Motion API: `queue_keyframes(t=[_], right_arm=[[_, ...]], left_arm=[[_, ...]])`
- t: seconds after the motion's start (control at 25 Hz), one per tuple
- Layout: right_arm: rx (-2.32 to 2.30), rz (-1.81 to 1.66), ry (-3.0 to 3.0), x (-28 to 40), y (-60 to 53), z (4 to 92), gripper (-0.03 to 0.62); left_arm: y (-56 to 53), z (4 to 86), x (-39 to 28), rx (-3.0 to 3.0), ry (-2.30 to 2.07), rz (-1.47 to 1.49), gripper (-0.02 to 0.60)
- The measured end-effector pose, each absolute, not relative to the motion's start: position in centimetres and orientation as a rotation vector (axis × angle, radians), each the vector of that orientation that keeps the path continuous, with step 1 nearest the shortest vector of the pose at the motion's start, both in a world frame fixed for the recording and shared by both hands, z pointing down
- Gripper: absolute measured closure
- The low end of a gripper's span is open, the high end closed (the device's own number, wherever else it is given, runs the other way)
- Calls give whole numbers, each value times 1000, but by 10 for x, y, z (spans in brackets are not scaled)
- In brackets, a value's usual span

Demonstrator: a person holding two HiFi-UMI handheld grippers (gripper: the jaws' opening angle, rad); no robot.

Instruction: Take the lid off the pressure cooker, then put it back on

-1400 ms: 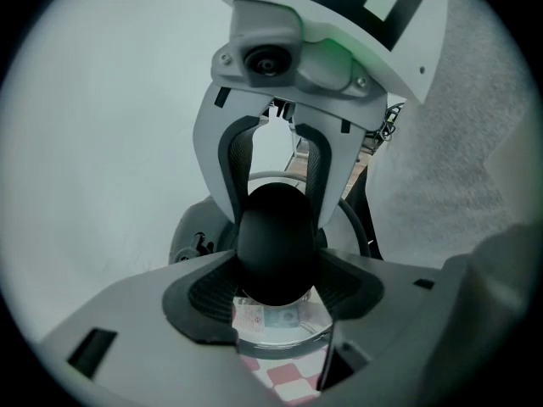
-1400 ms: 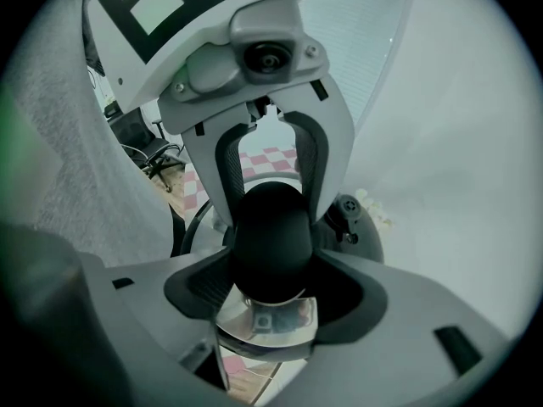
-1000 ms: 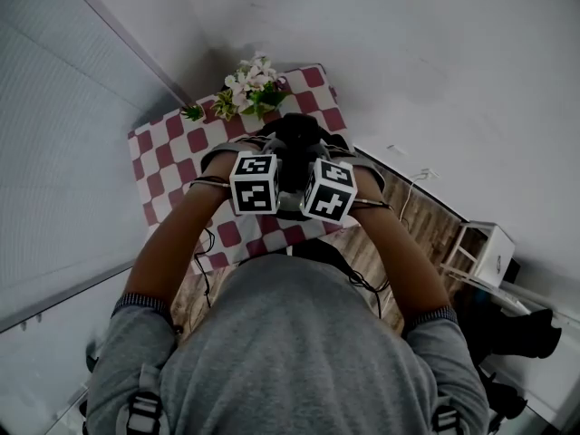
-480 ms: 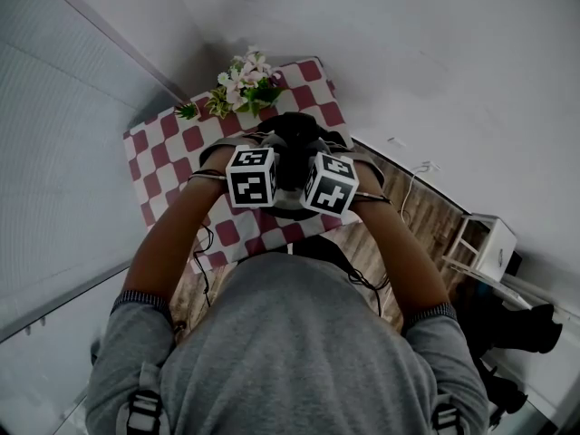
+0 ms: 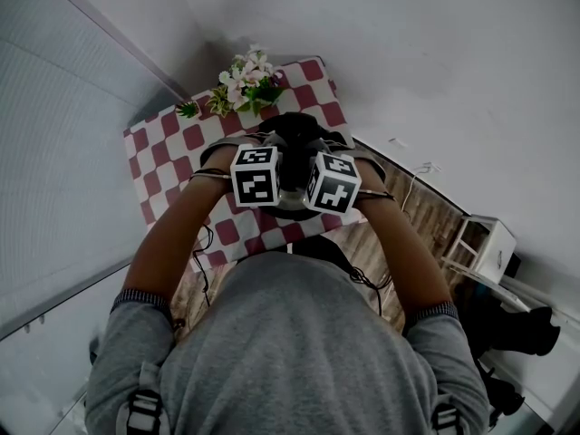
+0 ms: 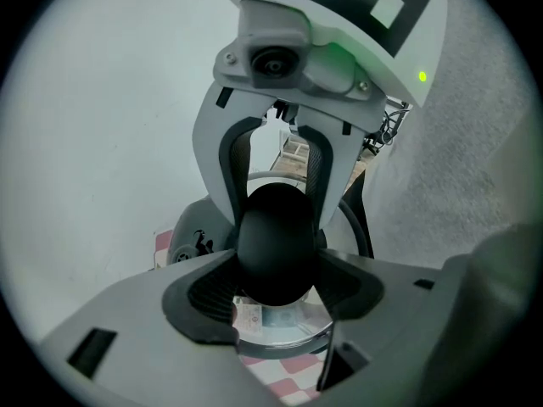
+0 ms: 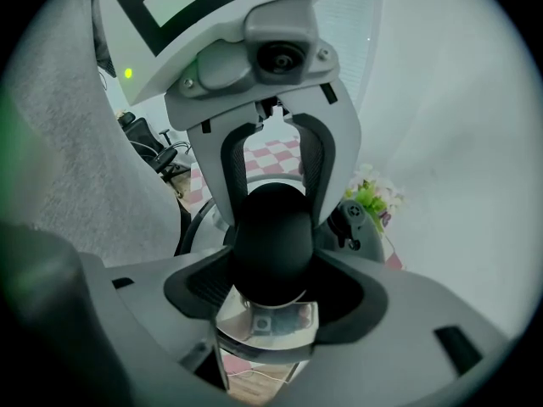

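Note:
The pressure cooker (image 5: 292, 208) stands on the red-and-white checked table (image 5: 163, 148), mostly hidden behind my grippers' marker cubes. Its steel lid (image 6: 276, 329) carries a round black knob (image 6: 276, 244). My left gripper (image 6: 276, 291) is shut on that knob, dark pads (image 6: 204, 291) pressing its sides. From the opposite side my right gripper (image 7: 271, 291) is shut on the same knob (image 7: 271, 240). Each gripper view shows the other gripper's fingers (image 6: 236, 164) clasping the knob from the far side. In the head view the left cube (image 5: 256, 176) and right cube (image 5: 333, 183) sit close together over the cooker.
A bunch of white flowers with green leaves (image 5: 245, 84) stands at the table's far edge, just beyond the cooker. A black valve (image 7: 352, 219) sticks up from the lid. A white stool (image 5: 480, 243) stands on the wooden floor (image 5: 426, 216) to the right, with walls close on both sides.

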State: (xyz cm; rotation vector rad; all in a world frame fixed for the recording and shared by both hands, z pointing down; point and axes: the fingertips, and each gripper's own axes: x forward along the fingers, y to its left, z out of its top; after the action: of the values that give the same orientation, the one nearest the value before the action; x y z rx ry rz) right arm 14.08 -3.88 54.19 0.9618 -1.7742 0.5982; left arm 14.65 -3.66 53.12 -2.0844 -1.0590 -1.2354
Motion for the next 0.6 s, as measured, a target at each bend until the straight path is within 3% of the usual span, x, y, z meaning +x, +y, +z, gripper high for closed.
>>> queue_keyframes(t=[0.6], right_arm=[[822, 579, -1818, 149, -38, 554, 299]], left_arm=[[-35, 542, 155, -2220, -1033, -1292, 281]])
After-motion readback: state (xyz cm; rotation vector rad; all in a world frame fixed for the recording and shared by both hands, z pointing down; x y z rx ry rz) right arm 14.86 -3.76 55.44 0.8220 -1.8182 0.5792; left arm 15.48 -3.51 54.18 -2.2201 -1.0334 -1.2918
